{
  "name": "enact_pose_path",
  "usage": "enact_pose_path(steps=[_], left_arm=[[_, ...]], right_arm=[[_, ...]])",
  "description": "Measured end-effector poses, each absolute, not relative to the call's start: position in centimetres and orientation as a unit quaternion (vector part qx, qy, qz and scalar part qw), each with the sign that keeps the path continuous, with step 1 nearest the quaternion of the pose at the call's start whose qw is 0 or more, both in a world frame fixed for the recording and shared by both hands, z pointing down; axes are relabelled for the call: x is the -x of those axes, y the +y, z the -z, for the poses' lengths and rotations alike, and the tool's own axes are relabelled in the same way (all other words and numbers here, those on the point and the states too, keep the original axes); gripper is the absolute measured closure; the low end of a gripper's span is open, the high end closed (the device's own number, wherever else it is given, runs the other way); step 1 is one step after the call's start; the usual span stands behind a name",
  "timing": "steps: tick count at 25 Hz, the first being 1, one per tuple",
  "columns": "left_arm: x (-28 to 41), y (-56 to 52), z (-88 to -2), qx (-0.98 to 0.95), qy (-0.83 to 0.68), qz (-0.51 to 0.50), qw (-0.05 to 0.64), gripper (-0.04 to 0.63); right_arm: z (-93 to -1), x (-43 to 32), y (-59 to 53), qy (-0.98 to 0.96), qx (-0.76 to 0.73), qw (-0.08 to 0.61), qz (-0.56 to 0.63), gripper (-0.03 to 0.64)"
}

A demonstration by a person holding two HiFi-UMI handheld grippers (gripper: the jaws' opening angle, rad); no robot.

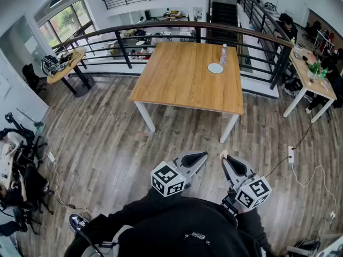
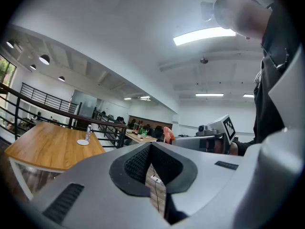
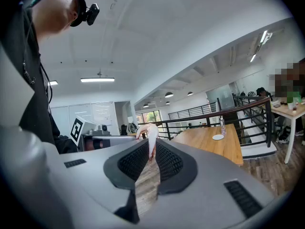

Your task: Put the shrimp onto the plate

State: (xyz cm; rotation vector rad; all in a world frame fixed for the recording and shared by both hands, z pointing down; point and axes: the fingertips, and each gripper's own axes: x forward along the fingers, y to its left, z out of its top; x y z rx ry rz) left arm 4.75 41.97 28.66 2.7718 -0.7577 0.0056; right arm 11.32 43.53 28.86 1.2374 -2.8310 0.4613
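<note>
Shrimp: pinched at the tips of the right hand-held gripper, well apart from plate on bench; left hand-held gripper together, empty; the thin tip hold risks a slip while carrying.

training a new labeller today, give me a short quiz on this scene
1. Pick one: what is the right gripper clamped on? A) a cup B) the shrimp C) nothing
2. True or false: the shrimp already lies on the plate.
3. Fill in: close to the plate on the wooden table stands a clear ____.

Key
1. B: the shrimp sticks up from between its pads.
2. False: the plate sits bare on the far table, well away from both grippers.
3. bottle
</note>
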Motion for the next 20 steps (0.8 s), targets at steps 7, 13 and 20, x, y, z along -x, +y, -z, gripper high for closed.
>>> enact_pose_path(steps=[7,13,20], left_arm=[[-2.4,42.7,-28.3,-0.952,-0.274,0.005,0.133,0.592],[-1.5,42.8,-28.1,-0.948,-0.289,0.005,0.130,0.592],[-1.7,43.2,-28.6,-0.946,-0.297,0.001,0.132,0.592]], right_arm=[[-28.6,-8.7,43.8,-0.911,-0.385,0.012,-0.146,0.558],[-28.6,-7.8,43.6,-0.915,-0.364,0.001,-0.171,0.558],[-29.2,-8.8,43.8,-0.907,-0.376,-0.016,-0.187,0.557]])
